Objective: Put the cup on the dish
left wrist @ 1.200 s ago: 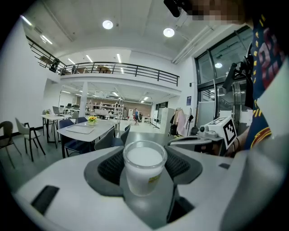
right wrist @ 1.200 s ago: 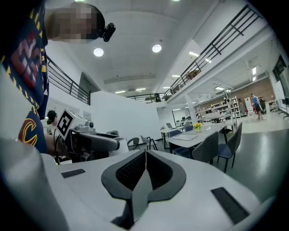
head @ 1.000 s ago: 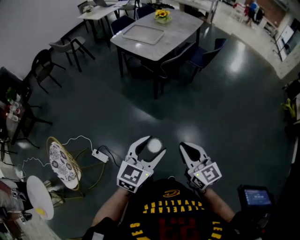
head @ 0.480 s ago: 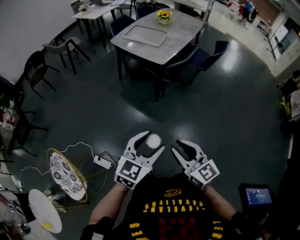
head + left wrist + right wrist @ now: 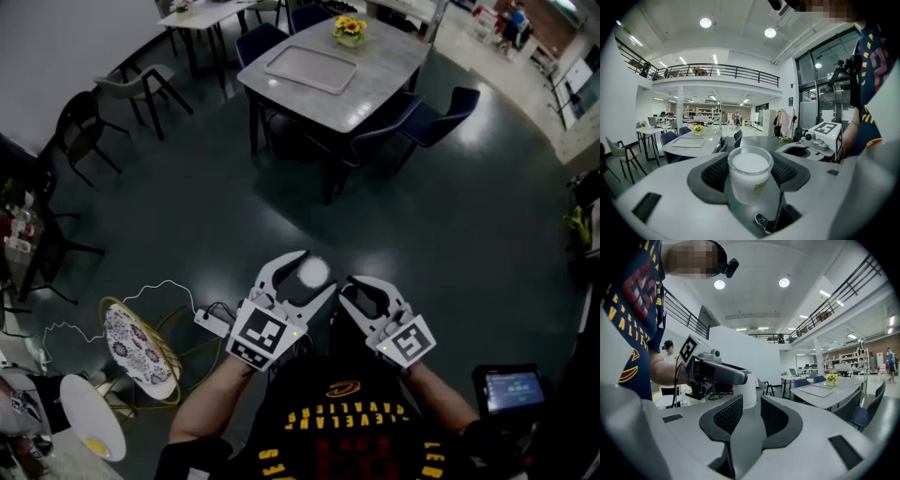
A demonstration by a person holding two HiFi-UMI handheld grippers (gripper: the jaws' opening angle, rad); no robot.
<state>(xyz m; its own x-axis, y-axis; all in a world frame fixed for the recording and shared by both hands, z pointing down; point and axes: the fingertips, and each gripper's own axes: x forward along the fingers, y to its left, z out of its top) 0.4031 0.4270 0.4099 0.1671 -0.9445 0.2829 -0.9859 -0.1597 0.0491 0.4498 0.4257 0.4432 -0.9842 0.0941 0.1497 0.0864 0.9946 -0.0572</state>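
Note:
A white cup (image 5: 312, 272) stands upright between the jaws of my left gripper (image 5: 307, 277), which is shut on it; in the left gripper view the cup (image 5: 750, 174) fills the gap between the dark pads. My right gripper (image 5: 360, 288) hovers just to its right, open, with nothing between its pads (image 5: 729, 414). From the right gripper view the cup (image 5: 750, 397) shows behind the left gripper's arm. Both are held at waist height over the dark floor. A white dish (image 5: 89, 417) with a yellow spot lies at the lower left edge, far from both grippers.
A grey table (image 5: 375, 80) with a tray (image 5: 311, 67) and yellow flowers (image 5: 349, 26) stands ahead, dark chairs around it. To the left are a round patterned stool (image 5: 131, 342), a white power strip (image 5: 210, 320) and its cable. A small screen (image 5: 514, 387) glows at lower right.
The head view has shifted, so the table now sits further right. Both grippers have drawn a little closer together. The cup stays in the left gripper.

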